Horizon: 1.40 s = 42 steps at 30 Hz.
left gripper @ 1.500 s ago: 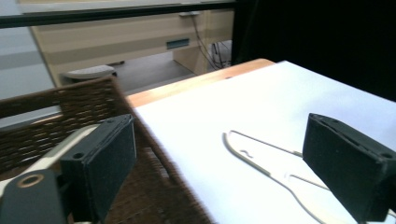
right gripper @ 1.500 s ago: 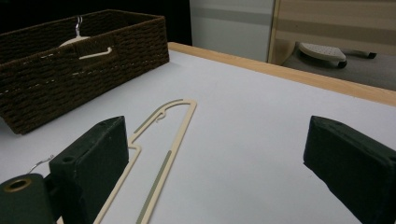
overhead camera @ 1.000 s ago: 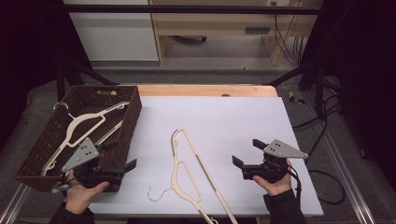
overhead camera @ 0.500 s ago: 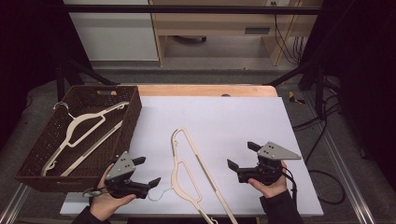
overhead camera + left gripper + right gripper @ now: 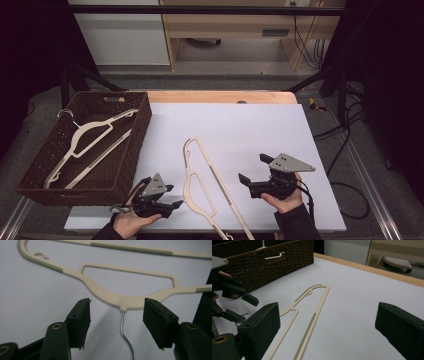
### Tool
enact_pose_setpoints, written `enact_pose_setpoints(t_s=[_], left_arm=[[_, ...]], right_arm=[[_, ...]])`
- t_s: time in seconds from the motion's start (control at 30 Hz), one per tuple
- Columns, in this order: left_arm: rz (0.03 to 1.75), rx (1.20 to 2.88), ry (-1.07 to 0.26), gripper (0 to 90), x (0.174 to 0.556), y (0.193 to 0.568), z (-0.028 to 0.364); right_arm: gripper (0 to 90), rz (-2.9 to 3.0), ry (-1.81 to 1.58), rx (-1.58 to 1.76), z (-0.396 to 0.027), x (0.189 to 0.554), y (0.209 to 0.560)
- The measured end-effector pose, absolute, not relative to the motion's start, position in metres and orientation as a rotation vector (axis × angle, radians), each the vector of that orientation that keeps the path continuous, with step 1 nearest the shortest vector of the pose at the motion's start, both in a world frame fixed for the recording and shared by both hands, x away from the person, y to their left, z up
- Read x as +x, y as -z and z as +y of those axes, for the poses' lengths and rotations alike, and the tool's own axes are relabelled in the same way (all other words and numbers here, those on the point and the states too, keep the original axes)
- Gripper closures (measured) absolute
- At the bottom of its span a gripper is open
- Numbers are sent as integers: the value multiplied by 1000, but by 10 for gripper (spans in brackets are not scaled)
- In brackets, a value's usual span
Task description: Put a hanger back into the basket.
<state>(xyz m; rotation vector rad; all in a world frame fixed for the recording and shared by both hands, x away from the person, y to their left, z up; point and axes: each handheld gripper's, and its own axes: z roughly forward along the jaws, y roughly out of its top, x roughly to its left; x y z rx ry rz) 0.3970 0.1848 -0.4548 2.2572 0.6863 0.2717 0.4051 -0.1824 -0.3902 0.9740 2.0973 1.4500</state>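
Now the left gripper (image 5: 170,196) is seen shifted rightward since a second ago, away from the wicker basket (image 5: 131,170), jaws spread either side of the metal hook (image 5: 125,336) of the cream hanger (image 5: 200,187) lying flat on the white table (image 5: 260,130). The right gripper (image 5: 252,170) hovers nearby, jaws spread wide, empty. A second hanger (image 5: 87,142) lies in the basket.

Cream hanger (image 5: 197,180) flat on table (image 5: 280,130)

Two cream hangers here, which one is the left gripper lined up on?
The hanger on the white table, not the hanger in the brown basket; left gripper open astride its metal hook.
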Motion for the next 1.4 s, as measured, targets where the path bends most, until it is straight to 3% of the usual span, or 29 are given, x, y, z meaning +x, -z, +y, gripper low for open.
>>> enact_pose_setpoints(t_s=[0.63, 0.97, 1.4], left_arm=[[696, 2347, -265, 774, 397, 471, 171], [717, 2348, -249, 873, 395, 471, 168], [715, 2352, -214, 885, 397, 467, 167]], right_arm=[[63, 2100, -1446, 969, -182, 405, 390], [64, 2111, -1448, 966, -178, 404, 391], [85, 2240, -1429, 922, -145, 403, 406]])
